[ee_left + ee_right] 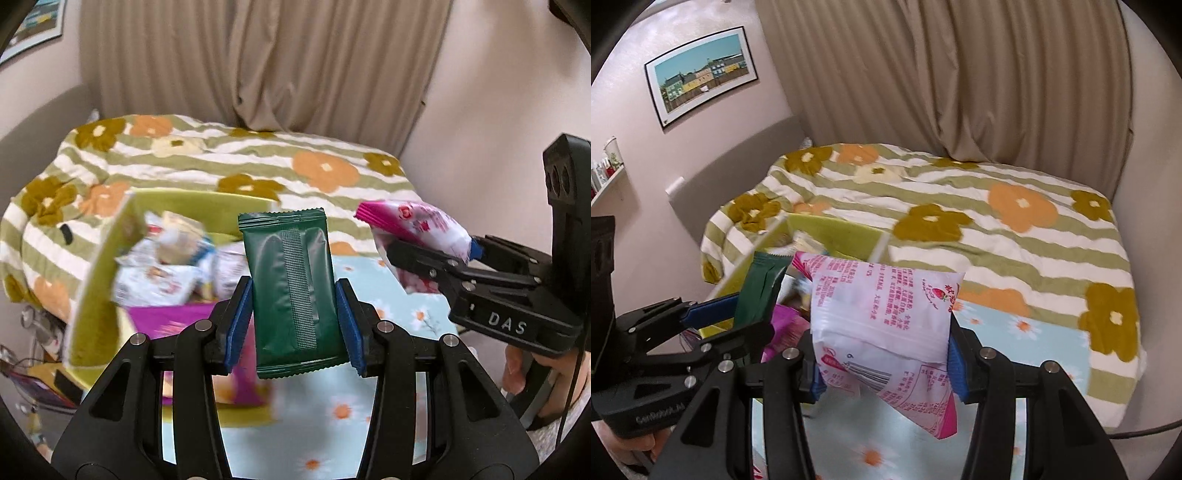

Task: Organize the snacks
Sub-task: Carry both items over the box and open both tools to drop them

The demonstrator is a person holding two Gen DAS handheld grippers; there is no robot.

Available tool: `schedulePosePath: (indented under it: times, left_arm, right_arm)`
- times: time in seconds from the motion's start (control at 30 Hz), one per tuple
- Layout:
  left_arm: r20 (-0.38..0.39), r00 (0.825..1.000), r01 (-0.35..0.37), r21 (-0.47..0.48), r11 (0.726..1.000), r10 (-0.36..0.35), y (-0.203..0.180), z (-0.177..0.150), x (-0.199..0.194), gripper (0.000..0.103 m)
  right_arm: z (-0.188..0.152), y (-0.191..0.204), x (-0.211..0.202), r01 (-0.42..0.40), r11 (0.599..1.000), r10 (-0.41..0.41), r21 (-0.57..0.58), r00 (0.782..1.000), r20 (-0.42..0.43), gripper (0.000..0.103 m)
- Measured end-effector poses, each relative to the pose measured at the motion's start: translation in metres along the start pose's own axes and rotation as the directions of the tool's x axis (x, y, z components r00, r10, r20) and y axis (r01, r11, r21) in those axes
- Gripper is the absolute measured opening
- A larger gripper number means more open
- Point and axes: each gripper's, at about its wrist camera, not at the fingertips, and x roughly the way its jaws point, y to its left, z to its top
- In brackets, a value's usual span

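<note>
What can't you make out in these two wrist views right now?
- Snacks in the green box: left wrist view, motion blur smears their labels.
- Purple item: left wrist view, blurred and partly behind the left gripper.
- Green packet: right wrist view, partly hidden by the pink packet.

both wrist views look forward and slightly down, close over the green box (110,236), sharing the floral bedspread (960,206).

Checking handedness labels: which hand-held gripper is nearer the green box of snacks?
Left. The left hand-held gripper, holding the green packet, is beside the green box; the right hand-held gripper, holding the pink packet, is farther away.
</note>
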Motion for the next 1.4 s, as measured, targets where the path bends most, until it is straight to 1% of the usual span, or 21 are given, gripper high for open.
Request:
schedulePosePath:
  times: [0.13, 0.27, 0.33, 0.47, 0.57, 0.6, 0.67, 0.7, 0.77, 0.83, 0.97, 1.1, 1.27, 1.33, 1.37, 1.4]
  left_arm:
    - [0.001, 0.999, -0.035, -0.014, 0.999, 0.035, 0.050, 0.009, -0.002, 0.041]
    - [-0.017, 0.999, -0.052, -0.040, 0.998, 0.051, 0.098, 0.018, 0.008, 0.041]
    - [-0.041, 0.998, -0.056, -0.049, 0.997, 0.054, 0.123, 0.020, 0.018, 0.041]
    - [-0.081, 0.995, -0.058, -0.039, 0.998, 0.054, 0.155, 0.020, 0.040, 0.041]
    - [-0.133, 0.990, -0.044, -0.014, 0.999, 0.041, 0.171, 0.021, 0.063, 0.042]
    - [-0.149, 0.988, -0.045, 0.003, 0.999, 0.044, 0.175, 0.020, 0.070, 0.045]
    - [-0.168, 0.985, -0.045, 0.028, 0.999, 0.049, 0.179, 0.019, 0.078, 0.076]
    - [-0.168, 0.984, -0.045, 0.040, 0.998, 0.051, 0.180, 0.016, 0.080, 0.103]
    - [-0.149, 0.988, -0.035, 0.050, 0.998, 0.042, 0.182, 0.014, 0.078, 0.102]
    - [-0.164, 0.986, -0.015, 0.058, 0.998, 0.024, 0.185, 0.012, 0.079, 0.102]
    - [-0.177, 0.984, -0.009, 0.056, 0.998, 0.019, 0.183, 0.004, 0.075, 0.102]
    - [-0.176, 0.984, -0.031, 0.053, 0.998, 0.040, 0.184, -0.003, 0.068, 0.102]
    - [-0.180, 0.979, -0.088, 0.056, 0.995, 0.097, 0.182, -0.013, 0.060, 0.102]
    - [-0.181, 0.977, -0.107, 0.058, 0.993, 0.116, 0.182, -0.017, 0.057, 0.102]
    - [-0.182, 0.976, -0.113, 0.058, 0.992, 0.121, 0.183, -0.018, 0.057, 0.102]
    - [-0.183, 0.975, -0.119, 0.058, 0.991, 0.128, 0.184, -0.020, 0.057, 0.102]
  right_arm:
    - [0.015, 0.036, 0.023, -0.040, 0.999, 0.040, -0.002, 0.999, -0.001, 0.047]
    - [0.024, 0.066, 0.047, -0.048, 0.999, 0.048, -0.003, 0.999, -0.016, 0.047]
    - [0.026, 0.078, 0.058, -0.044, 0.999, 0.044, 0.002, 0.999, -0.025, 0.047]
    - [0.027, 0.092, 0.077, -0.022, 1.000, 0.023, 0.021, 0.999, -0.048, 0.047]
    - [0.027, 0.096, 0.087, 0.004, 0.999, -0.001, 0.045, 0.998, -0.062, 0.047]
    - [0.027, 0.097, 0.090, 0.013, 0.998, -0.009, 0.056, 0.998, -0.065, 0.047]
    - [0.027, 0.098, 0.094, 0.029, 0.997, -0.024, 0.076, 0.997, -0.068, 0.047]
    - [0.027, 0.099, 0.096, 0.039, 0.996, -0.033, 0.084, 0.997, -0.070, 0.047]
    - [0.026, 0.102, 0.099, 0.057, 0.993, -0.049, 0.103, 0.996, -0.075, 0.047]
    - [0.027, 0.104, 0.100, 0.072, 0.991, -0.063, 0.115, 0.995, -0.078, 0.047]
    - [0.029, 0.109, 0.101, 0.087, 0.989, -0.076, 0.118, 0.993, -0.092, 0.047]
    - [0.036, 0.111, 0.108, 0.090, 0.991, -0.078, 0.102, 0.991, -0.113, 0.047]
    - [0.042, 0.112, 0.124, 0.064, 0.995, -0.054, 0.074, 0.989, -0.139, 0.048]
    - [0.039, 0.115, 0.134, 0.061, 0.995, -0.048, 0.073, 0.986, -0.161, 0.049]
    - [0.038, 0.114, 0.140, 0.043, 0.996, -0.028, 0.081, 0.984, -0.178, 0.049]
    - [0.036, 0.113, 0.144, 0.026, 0.996, -0.009, 0.088, 0.982, -0.189, 0.055]
